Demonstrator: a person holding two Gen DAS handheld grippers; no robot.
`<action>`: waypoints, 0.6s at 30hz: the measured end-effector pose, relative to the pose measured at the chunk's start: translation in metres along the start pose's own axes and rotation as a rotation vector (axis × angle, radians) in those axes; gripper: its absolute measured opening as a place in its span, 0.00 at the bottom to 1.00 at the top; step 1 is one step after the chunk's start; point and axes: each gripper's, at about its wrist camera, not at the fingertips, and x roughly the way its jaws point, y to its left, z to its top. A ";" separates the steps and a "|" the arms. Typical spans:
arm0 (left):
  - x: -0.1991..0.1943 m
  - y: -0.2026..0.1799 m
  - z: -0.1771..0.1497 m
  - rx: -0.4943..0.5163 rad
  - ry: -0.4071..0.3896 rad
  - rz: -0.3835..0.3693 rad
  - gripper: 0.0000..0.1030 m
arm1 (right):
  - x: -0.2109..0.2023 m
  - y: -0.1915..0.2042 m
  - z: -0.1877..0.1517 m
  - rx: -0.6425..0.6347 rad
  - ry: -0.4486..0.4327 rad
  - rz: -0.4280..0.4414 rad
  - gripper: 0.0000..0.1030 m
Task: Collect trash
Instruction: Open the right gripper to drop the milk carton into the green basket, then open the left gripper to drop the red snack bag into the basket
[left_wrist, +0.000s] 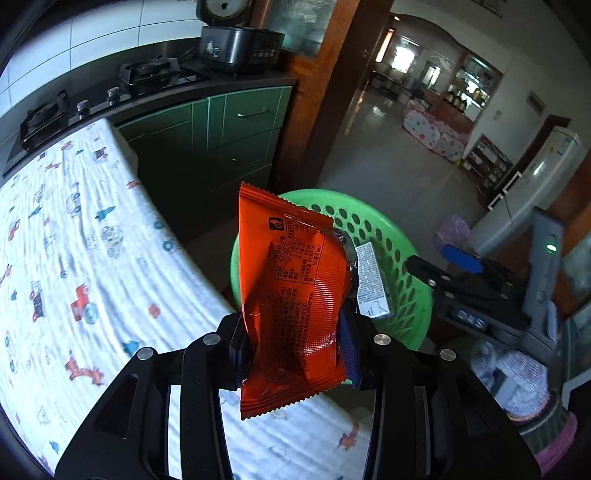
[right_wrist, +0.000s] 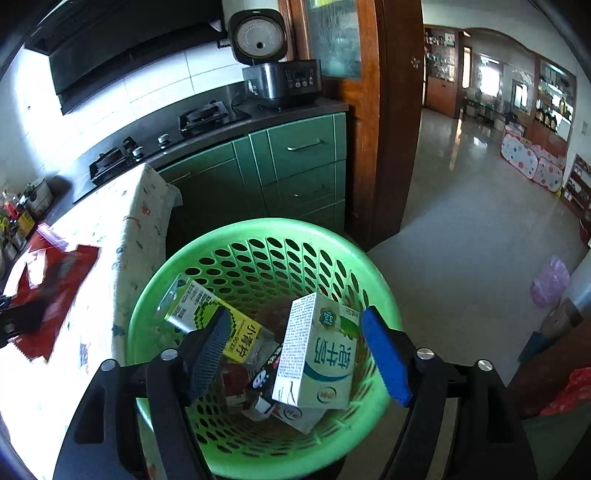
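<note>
Left tongs (left_wrist: 295, 354) are clamped on an orange snack wrapper (left_wrist: 293, 291), which stands upright and hides the pads almost entirely; only a sliver of blue shows at its right edge. Its back panel carries a nutrition table and dense Chinese print, too small to read. The wrapper hangs over the edge of the cloth-covered bench (left_wrist: 74, 236), with the green basket (left_wrist: 399, 236) just beyond and partly masked by it.

Right tongs (right_wrist: 295, 358) sit spread wide over the basket (right_wrist: 258, 229), holding nothing, the blue pad at its right rim. Below them lies a white-green milk carton (right_wrist: 317, 354), tilted, marked "3.2" and what looks like "纯牛奶". Beside it lies a yellow-green carton (right_wrist: 210, 314), printed "小青柠". Darker scraps underneath are buried and unclear. At far left, a red packet (right_wrist: 51, 291) is blurred. Farther back stands a rice cooker (right_wrist: 280, 77), lid up.
</note>
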 end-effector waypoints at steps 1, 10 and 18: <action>0.005 -0.002 0.001 0.002 0.005 -0.005 0.38 | -0.005 0.002 -0.003 -0.006 -0.010 -0.007 0.74; 0.042 -0.018 0.002 0.030 0.033 -0.012 0.50 | -0.051 -0.011 -0.024 -0.012 -0.078 -0.020 0.79; 0.057 -0.021 -0.005 0.029 0.048 -0.015 0.65 | -0.077 -0.015 -0.052 0.017 -0.106 0.004 0.83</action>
